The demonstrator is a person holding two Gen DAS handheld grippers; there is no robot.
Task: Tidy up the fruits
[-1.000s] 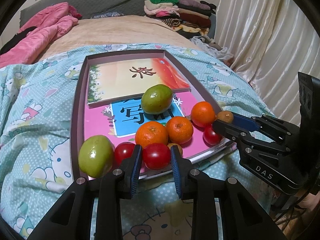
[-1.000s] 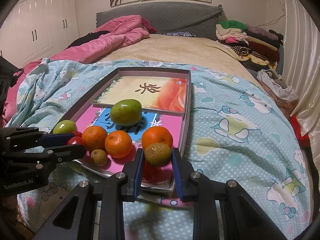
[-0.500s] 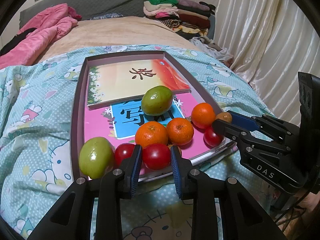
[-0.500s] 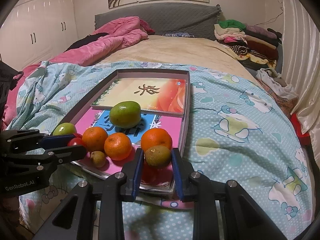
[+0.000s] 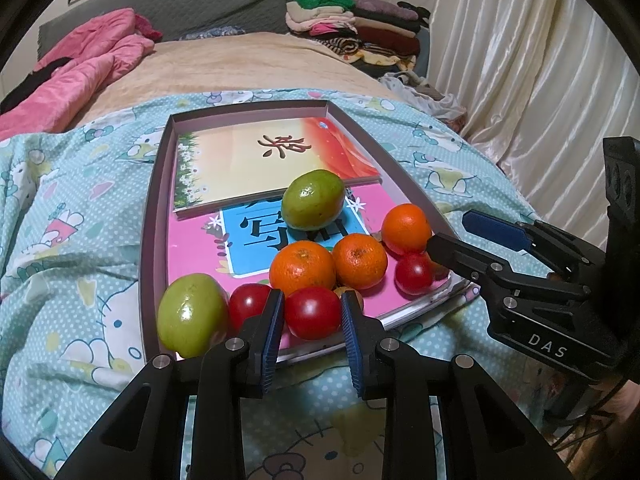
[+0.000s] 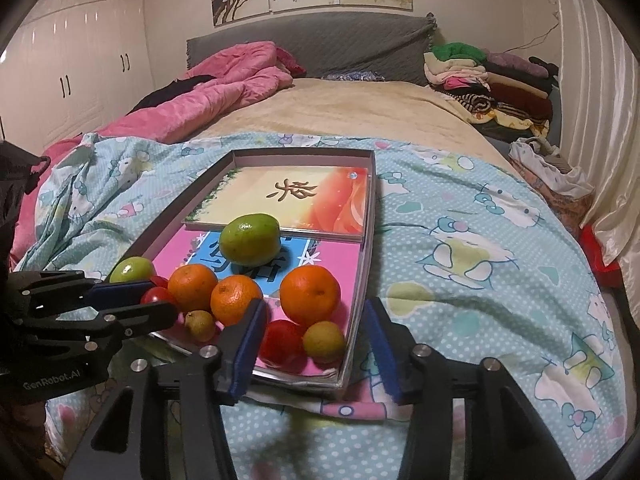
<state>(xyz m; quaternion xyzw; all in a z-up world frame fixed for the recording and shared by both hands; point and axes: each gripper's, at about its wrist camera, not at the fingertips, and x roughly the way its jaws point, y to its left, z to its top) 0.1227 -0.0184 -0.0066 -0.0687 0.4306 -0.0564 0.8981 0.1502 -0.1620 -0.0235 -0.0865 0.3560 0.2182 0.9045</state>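
Fruits crowd the shallow box's near end, unsorted. Left gripper fingers clamp a tomato; right gripper fingers are opening around a released kiwi.

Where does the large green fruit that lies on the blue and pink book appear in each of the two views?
Left wrist view: the large green fruit is at centre, above the oranges.
Right wrist view: the large green fruit is left of centre, above the oranges.
Shared landmark: the book with the brush character, just behind it.
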